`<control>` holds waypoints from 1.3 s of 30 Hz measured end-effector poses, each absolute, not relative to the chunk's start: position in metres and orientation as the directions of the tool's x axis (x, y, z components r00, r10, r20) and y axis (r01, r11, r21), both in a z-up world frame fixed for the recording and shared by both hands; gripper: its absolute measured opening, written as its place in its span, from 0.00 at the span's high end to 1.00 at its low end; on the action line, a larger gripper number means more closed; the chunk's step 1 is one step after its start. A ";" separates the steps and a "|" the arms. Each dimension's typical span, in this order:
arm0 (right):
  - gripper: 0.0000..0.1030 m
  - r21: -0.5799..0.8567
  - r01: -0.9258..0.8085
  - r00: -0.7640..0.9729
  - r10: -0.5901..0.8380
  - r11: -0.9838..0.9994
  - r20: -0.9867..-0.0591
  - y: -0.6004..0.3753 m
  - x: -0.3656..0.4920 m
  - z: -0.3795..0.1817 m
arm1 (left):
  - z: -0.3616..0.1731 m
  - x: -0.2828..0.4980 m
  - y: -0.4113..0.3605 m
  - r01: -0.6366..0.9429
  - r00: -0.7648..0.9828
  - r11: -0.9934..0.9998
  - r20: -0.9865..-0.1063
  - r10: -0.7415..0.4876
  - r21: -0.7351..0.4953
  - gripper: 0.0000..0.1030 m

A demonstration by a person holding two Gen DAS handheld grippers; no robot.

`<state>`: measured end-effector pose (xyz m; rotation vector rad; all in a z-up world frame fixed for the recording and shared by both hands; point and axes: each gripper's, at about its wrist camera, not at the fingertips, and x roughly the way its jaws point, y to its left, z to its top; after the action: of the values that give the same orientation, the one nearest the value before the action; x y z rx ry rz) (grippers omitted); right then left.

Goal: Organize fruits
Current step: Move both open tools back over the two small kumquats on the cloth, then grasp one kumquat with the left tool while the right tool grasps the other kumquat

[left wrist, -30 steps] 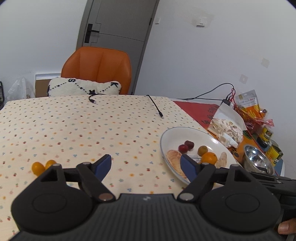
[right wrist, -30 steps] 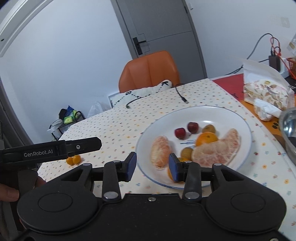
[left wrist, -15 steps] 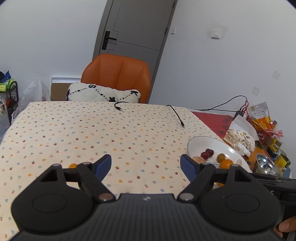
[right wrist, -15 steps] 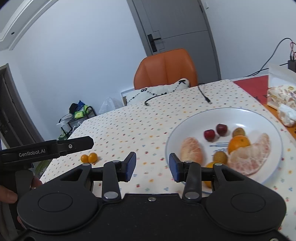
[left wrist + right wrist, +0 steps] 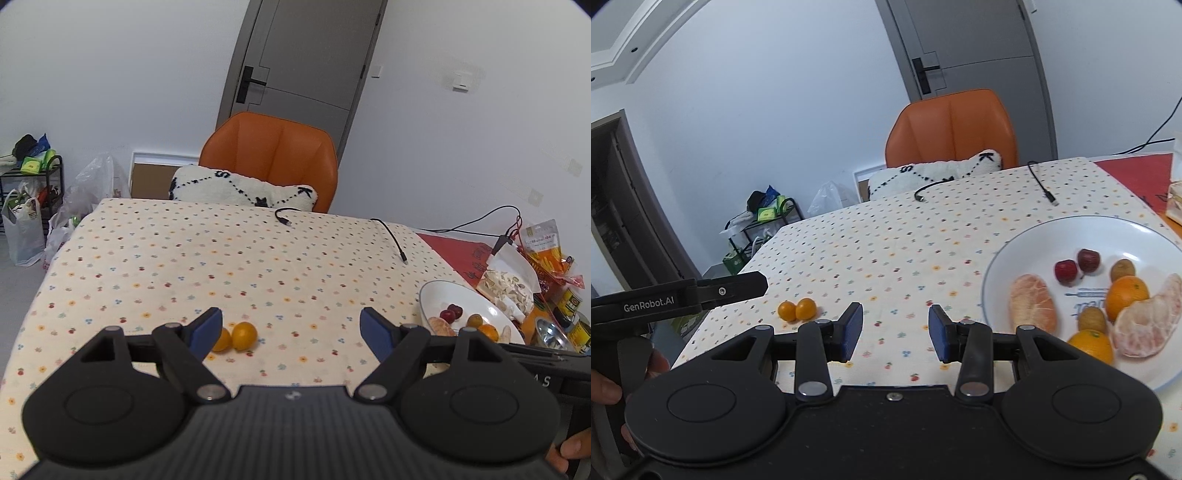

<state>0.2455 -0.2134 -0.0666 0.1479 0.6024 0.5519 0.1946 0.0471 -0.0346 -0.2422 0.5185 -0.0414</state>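
— Where they lie on the dotted cloth-covered table (image 5: 258,266), how do the two small glossy orange kumquats (image 5: 243,335) look?
— Round, touching each other, just beside the left pad of the left gripper (image 5: 291,328), whose jaws are spread wide and empty.
— And the right gripper (image 5: 896,328)?
— Parted, pinching nothing. Its view shows the white round plate (image 5: 1008,254) fully: peeled citrus segments (image 5: 1030,302), oranges, red cherries; the left view clips it.

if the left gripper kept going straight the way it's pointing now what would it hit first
Probably the bare dotted tablecloth: the left gripper angles down at it, open and empty. The two small orange fruits sit beside its left finger, likely off that line, though depth is unclear.
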 end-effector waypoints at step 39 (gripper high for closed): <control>0.55 0.275 -0.531 0.573 0.579 0.801 -0.580 -0.133 0.275 -0.094 | -0.096 0.233 0.101 -0.127 0.814 0.946 -0.577 -0.072 -0.297 0.58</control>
<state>0.2753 -0.1326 -0.0944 0.0729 0.7061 0.6511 0.2327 0.1013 -0.0957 -0.3331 0.6229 0.0294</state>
